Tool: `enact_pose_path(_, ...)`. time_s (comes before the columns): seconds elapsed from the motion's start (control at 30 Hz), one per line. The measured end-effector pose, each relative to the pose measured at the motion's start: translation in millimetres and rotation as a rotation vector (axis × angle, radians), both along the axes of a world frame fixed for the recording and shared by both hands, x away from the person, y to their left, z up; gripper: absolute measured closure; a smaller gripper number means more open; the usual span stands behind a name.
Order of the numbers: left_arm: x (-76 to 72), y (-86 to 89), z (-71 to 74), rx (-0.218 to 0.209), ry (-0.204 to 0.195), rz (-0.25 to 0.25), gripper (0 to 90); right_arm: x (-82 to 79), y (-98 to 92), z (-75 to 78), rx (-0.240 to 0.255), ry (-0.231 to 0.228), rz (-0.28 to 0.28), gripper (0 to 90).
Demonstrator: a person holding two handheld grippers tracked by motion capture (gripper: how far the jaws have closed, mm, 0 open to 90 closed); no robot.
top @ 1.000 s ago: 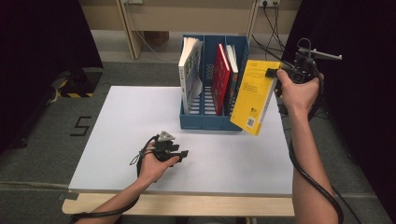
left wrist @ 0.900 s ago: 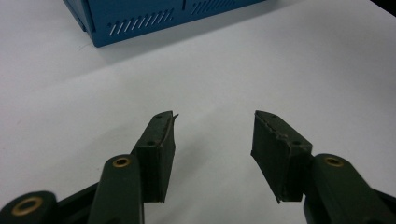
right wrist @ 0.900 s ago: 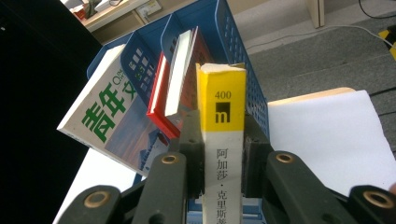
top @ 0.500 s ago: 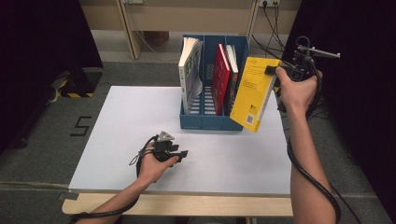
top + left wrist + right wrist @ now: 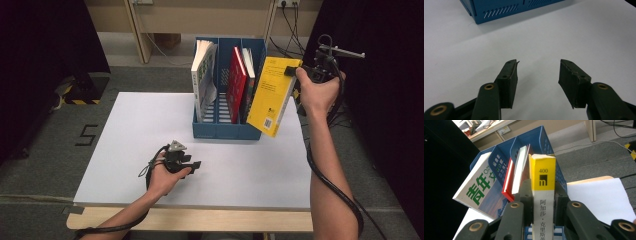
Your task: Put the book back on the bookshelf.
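Gripping the yellow book (image 5: pixel 272 95) at the blue file rack's (image 5: pixel 227 131) 3 o'clock, right gripper (image 5: pixel 295 72) hasn't shelved it; left gripper (image 5: pixel 537 75) rests open, empty; 2 compartments already hold books.

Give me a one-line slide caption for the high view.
Right hand-held gripper holds a yellow book tilted beside the blue file rack; left hand-held gripper rests open on the table.

A lab-like recording room: black curtains (image 5: pixel 45 60), trailing cables (image 5: pixel 295 25), taped floor marks (image 5: pixel 87 135).
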State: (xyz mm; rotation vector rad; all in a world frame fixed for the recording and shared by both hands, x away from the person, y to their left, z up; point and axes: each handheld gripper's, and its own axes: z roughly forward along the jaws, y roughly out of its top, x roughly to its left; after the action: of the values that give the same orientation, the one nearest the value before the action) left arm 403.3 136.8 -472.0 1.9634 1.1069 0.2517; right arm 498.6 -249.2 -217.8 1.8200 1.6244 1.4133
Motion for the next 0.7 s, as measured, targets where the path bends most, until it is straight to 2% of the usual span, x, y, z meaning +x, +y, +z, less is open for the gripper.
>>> enact_pose_path(0.23,0.1,-0.4,0.6,0.001,0.001,-0.003,48.7,3.5,0.5,2.0,-0.013,-0.013,-0.008,76.1)
enact_pose_path(0.7,1.0,0.1,0.4,0.002,-0.001,-0.001,48.7,10.5,3.0,-4.6,-0.035,-0.026,-0.026,76.1)
